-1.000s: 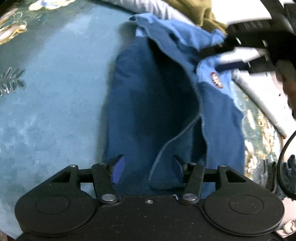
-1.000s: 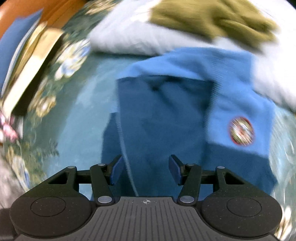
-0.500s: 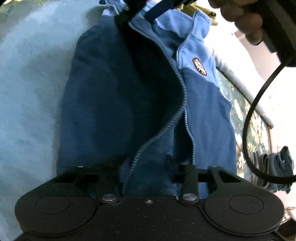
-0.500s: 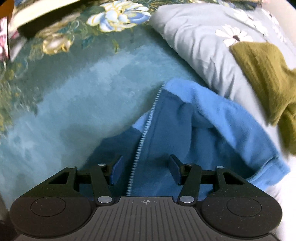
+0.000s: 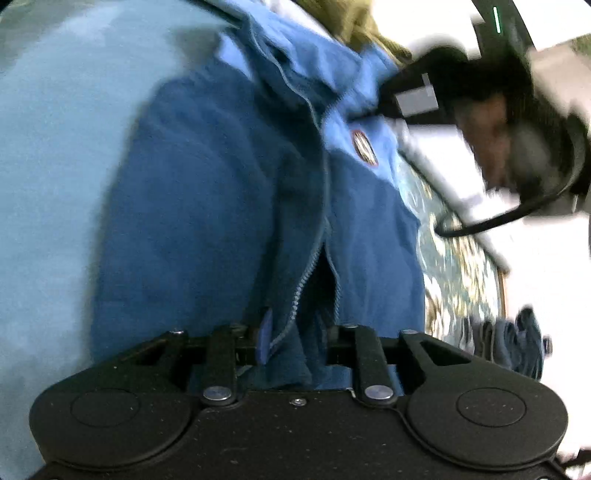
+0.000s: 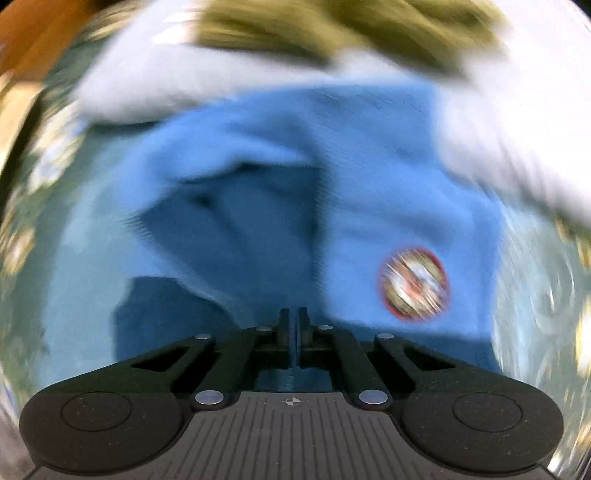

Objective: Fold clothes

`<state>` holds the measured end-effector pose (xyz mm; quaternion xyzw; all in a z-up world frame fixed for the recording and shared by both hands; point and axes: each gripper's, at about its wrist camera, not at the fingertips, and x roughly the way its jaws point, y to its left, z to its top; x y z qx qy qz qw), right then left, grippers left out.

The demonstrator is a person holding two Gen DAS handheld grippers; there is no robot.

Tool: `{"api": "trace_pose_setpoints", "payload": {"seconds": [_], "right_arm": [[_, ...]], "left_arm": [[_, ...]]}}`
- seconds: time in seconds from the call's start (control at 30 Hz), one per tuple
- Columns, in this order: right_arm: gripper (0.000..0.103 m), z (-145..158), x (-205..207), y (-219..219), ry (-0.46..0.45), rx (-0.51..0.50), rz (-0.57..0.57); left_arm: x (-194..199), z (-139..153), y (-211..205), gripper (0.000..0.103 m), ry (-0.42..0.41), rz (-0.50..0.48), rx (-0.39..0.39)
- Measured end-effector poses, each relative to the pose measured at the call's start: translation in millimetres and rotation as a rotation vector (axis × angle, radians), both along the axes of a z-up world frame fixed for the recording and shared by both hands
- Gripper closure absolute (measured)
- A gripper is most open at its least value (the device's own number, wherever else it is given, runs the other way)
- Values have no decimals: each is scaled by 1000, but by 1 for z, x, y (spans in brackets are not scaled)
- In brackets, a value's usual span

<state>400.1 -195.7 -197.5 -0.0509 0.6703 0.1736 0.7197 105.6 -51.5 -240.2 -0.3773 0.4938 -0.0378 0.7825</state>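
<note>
A blue zip fleece jacket (image 5: pixel 207 206) with a lighter blue yoke and a round red badge (image 5: pixel 364 147) lies on a teal rug. My left gripper (image 5: pixel 295 332) is at its bottom hem; the jaws are open with the zip edge and fabric between them. My right gripper (image 6: pixel 293 321) is shut on the jacket (image 6: pixel 332 173) near the collar, left of the badge (image 6: pixel 413 282). It also shows blurred in the left wrist view (image 5: pixel 417 99) at the jacket's top.
A grey floral pillow (image 6: pixel 155 85) with an olive garment (image 6: pixel 332 26) on it lies just beyond the collar. The teal rug (image 5: pixel 55 147) spreads left of the jacket. A dark crumpled garment (image 5: pixel 517 347) lies at the far right. A black cable (image 5: pixel 517 210) hangs there.
My right gripper has closed on the jacket near the collar and is moving fast. The open front has been pulled nearly shut. My left gripper stays at the hem.
</note>
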Motion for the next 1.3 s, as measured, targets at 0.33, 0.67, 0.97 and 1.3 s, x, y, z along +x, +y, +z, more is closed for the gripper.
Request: {"api": "trace_pose_setpoints", "payload": {"seconds": [0.33,0.67,0.97,1.3], "right_arm": [[59,7,-23,-13,28,170,-15],[52,-18,-63,-7,125,112,65],[95,-23,-85,-13,195,143,46],[96,-14,-112,-5,162,189,128]], "left_arm": [[-43,-4,56,50,110,182,99],[-41,-41,47,45,182,140,19],[-43,-32,52,89,145,156,67],[-43,-7,86,88,103,150,201]]}}
